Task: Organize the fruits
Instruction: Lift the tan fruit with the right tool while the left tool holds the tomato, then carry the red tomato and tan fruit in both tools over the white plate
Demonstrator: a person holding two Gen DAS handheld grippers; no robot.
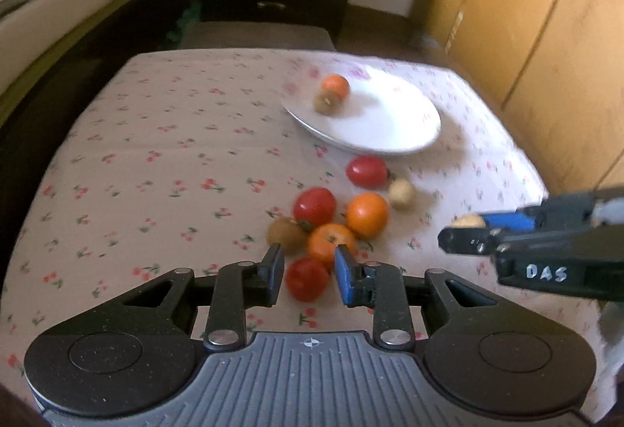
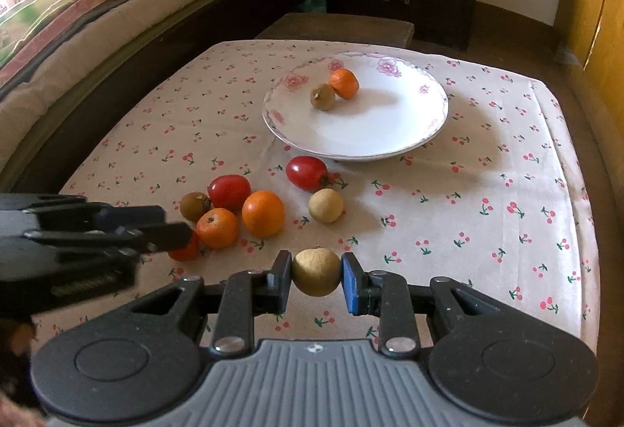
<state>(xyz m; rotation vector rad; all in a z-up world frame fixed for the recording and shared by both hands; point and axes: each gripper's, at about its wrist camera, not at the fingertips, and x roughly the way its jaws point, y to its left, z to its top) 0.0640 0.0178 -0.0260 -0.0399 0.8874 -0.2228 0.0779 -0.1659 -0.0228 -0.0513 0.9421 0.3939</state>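
Tan-skinned longan (image 2: 316, 271) sits pinched between the right gripper (image 2: 316, 277) pads, presumably bound for the white plate (image 2: 390, 138) already holding two fruits, while the left gripper (image 1: 308, 273), jaws apart, straddles a red tomato (image 1: 307, 279) unclamped.

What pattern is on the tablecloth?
Small red cherries with green stems on the pale tablecloth, clearest in the right wrist view.
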